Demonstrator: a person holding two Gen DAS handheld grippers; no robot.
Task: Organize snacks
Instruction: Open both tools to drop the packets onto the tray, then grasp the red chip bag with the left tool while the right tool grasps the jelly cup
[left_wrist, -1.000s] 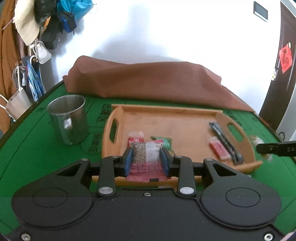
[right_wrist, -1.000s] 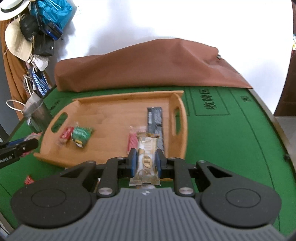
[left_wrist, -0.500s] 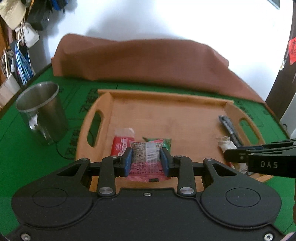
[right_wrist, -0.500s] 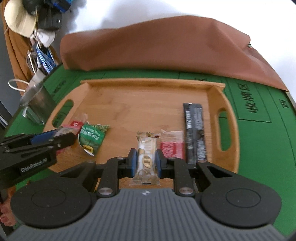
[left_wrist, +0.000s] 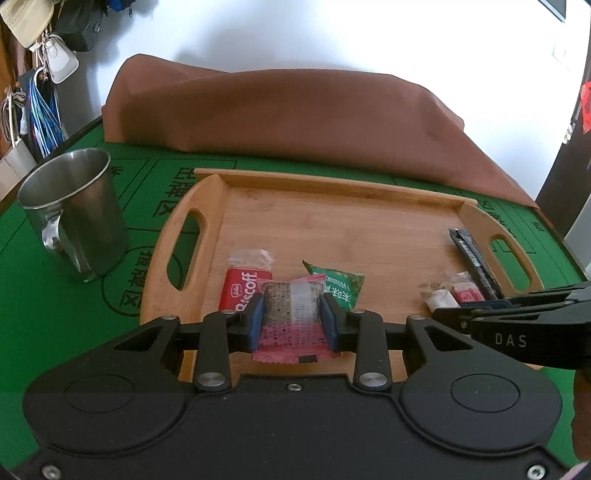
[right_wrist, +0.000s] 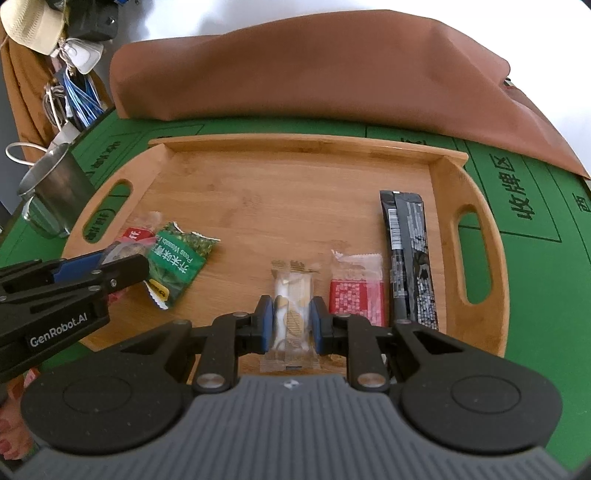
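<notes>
We had moved both grippers in over the wooden tray. Our left gripper squeezed the pink snack, our right gripper the white snack. Both hung low, ready to drop.

You have six snack packets in front of you: one pink, one cream, one red Biscoff, one green wasabi-pea, one red-and-white and one black stick. One wooden tray, one steel mug and one brown cloth complete your count.
</notes>
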